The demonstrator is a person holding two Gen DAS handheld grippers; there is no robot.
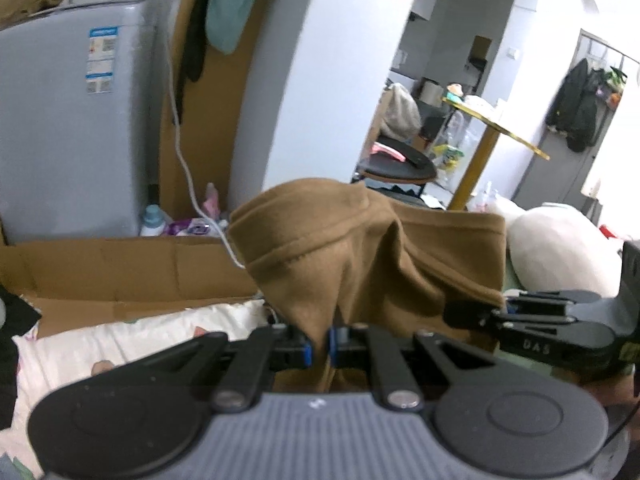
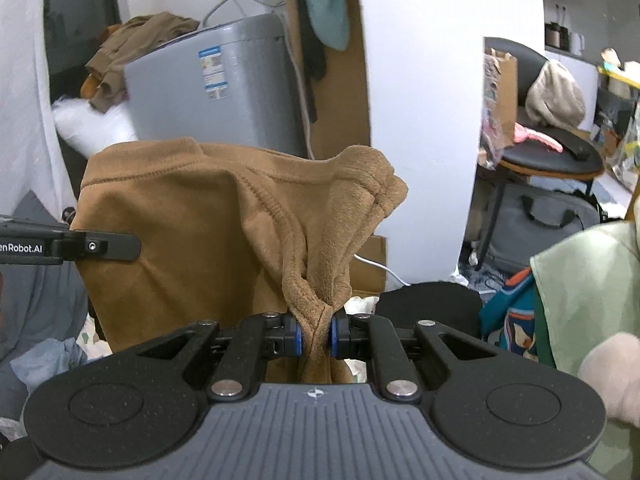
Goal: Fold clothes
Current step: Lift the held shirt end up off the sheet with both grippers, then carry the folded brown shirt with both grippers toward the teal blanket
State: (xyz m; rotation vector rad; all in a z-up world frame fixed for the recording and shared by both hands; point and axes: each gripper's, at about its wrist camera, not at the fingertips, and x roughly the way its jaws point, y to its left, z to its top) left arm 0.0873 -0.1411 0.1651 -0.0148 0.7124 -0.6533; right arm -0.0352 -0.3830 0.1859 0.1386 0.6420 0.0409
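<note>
Nearest, the left claw (image 1: 319,350) and right claw (image 2: 316,339) each pinched an edge of the brown garment (image 2: 192,216), held aloft above the bed (image 1: 132,332). Keeping both grips level and taut should square the fold.

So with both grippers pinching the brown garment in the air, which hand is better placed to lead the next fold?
Probably the left gripper: it pinches a flat stretch of the brown garment, while the right gripper holds a bunched, twisted clump.
</note>
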